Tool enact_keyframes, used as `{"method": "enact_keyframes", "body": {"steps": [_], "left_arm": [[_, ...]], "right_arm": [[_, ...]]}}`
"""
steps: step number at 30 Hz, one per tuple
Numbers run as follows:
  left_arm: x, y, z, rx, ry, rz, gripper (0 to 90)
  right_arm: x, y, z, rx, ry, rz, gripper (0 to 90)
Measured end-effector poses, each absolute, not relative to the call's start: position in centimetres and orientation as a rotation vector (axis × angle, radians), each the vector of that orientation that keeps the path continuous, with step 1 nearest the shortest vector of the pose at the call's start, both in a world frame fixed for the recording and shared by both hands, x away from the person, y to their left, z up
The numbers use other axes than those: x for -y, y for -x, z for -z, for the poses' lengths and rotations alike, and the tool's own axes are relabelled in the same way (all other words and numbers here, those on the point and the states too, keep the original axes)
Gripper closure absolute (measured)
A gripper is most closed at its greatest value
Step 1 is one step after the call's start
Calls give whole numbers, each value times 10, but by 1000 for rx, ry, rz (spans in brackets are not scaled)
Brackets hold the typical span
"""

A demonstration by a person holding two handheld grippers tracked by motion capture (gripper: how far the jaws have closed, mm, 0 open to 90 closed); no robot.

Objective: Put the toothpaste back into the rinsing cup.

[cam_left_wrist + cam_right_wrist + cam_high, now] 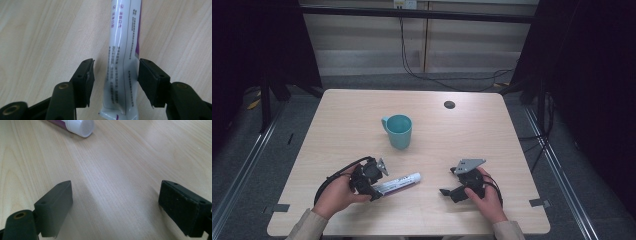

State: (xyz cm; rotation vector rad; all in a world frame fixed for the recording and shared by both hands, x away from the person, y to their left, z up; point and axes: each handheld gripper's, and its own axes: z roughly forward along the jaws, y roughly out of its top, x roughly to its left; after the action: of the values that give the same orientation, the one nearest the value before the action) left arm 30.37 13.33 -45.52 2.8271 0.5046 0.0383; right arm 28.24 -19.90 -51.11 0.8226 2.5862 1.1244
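White tube (pixel 399 183) (purple-printed) flat on table (pixel 462 130)

A: Where's the mug (pixel 399 131) on the tabletop (pixel 337 120)?

B: Near the middle. The tube (pixel 398 183) lies at its six o'clock, closer to the person, cap end pointing to about two o'clock.

A: And the hand-held grippers?

B: The left hand-held gripper (pixel 374 190) is at the tube's crimped end, which lies between its jaws. The right hand-held gripper (pixel 446 192) sits at the tube's three o'clock, apart from it.
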Motion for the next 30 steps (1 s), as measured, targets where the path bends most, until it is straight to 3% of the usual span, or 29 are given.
{"method": "enact_keyframes", "body": {"steps": [11,21,23,26,30], "left_arm": [[-123,-305,459,-481,-2863,-1,567],[-116,-304,459,-444,-2917,-11,592],[-114,-303,458,-432,-2921,-27,624],[-114,-301,455,-424,-2907,-22,753],[-113,-298,455,-407,-2907,-45,767]], "right_arm": [[199,-282,511,-2586,-820,-1125,115],[199,-283,511,-2586,-819,-1126,115],[199,-282,511,-2586,-820,-1126,115],[199,-282,511,-2585,-820,-1123,115],[199,-282,511,-2585,-819,-1124,114]]}}
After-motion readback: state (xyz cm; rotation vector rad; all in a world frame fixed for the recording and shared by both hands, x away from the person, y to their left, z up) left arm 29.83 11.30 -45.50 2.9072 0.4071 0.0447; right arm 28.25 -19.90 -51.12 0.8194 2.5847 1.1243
